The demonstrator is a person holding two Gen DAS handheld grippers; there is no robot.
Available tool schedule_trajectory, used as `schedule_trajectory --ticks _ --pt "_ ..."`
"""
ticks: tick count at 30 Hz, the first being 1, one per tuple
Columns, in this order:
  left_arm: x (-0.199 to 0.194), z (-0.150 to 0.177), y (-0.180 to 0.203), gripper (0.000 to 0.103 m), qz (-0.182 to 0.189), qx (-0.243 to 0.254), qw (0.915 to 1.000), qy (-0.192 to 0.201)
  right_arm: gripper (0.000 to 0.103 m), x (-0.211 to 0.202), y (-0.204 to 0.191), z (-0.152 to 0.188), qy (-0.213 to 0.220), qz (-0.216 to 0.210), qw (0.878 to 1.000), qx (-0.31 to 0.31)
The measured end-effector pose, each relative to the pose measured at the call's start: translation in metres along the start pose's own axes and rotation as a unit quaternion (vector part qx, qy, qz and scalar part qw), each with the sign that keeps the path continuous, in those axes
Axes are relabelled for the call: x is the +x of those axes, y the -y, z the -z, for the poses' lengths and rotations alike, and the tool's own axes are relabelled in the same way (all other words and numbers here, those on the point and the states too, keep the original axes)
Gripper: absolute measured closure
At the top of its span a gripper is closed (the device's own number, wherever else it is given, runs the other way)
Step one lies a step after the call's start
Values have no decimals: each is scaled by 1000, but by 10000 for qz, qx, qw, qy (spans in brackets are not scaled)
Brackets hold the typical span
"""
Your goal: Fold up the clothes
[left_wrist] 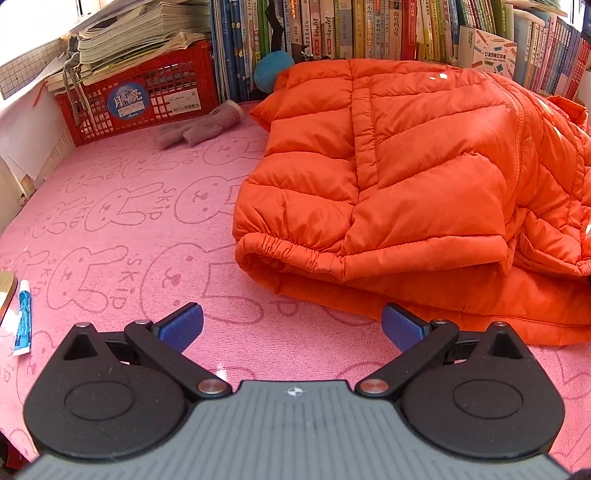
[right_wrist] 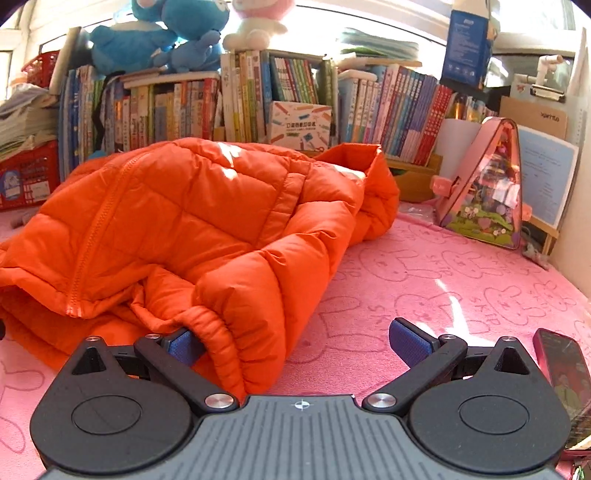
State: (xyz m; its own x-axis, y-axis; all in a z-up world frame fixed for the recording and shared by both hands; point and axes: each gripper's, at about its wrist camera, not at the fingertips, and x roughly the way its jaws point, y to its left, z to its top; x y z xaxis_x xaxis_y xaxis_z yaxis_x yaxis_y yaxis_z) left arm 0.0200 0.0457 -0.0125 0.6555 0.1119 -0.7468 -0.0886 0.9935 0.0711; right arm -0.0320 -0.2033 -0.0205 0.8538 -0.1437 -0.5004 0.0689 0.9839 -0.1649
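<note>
An orange puffer jacket (left_wrist: pixel 406 177) lies partly folded on a pink bunny-print mat (left_wrist: pixel 110 229), with its left sleeve laid over the body. My left gripper (left_wrist: pixel 291 326) is open and empty, just in front of the jacket's hem. In the right wrist view the jacket (right_wrist: pixel 177 225) lies at left, its right sleeve cuff (right_wrist: pixel 225 343) reaching between the open jaws of my right gripper (right_wrist: pixel 295 347). The left blue pad (right_wrist: pixel 183 347) touches the cuff; the right pad (right_wrist: pixel 408 343) stands apart from it.
A red crate (left_wrist: pixel 147 103) with papers, a grey glove (left_wrist: pixel 199 125) and a row of books (left_wrist: pixel 369 29) line the back. A small tube (left_wrist: pixel 23 317) lies at left. A phone (right_wrist: pixel 565 373) and a pink triangular case (right_wrist: pixel 487 188) sit at right.
</note>
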Motion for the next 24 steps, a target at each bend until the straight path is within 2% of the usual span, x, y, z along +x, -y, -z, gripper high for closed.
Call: schedule_trajectory --ticks 2,4,5,7,10,11,12,14,16,19,24 --pt "4 -2 -1 0 -16 -21 10000 20 0 -2 -13 0 61 -188 9993 -315" --pt "9 -7 -4 0 -135 -23 9999 79 0 -2 -31 0 248 122 9962 -829" --pt "13 -9 -6 0 -236 -17 9997 87 0 -2 -32 -1 295 337 9949 -899" --pt "21 -14 -12 0 -588 -15 9982 117 0 2 -17 -4 232 617 9956 -666" --pt "32 -18 -24 0 -1089 -102 9939 162 0 5 28 -3 64 934 9956 21" --pt "34 -18 -28 0 -1193 -145 9926 171 0 6 46 1 31 1054 9942 203" --pt "34 -17 -34 0 -991 -231 9947 160 0 6 61 4 0 1130 9930 339" --pt "33 -14 -44 0 -579 -544 9968 79 0 5 88 11 -100 1014 9927 639" --pt "26 -10 -50 0 -715 -686 9950 138 0 5 105 19 -196 934 9918 849" --pt "8 -1 -63 0 -904 -765 9923 357 0 6 109 24 -206 838 9933 771" --pt "-32 18 -103 0 -1038 -1289 9843 621 0 9 97 18 -84 219 9990 373"
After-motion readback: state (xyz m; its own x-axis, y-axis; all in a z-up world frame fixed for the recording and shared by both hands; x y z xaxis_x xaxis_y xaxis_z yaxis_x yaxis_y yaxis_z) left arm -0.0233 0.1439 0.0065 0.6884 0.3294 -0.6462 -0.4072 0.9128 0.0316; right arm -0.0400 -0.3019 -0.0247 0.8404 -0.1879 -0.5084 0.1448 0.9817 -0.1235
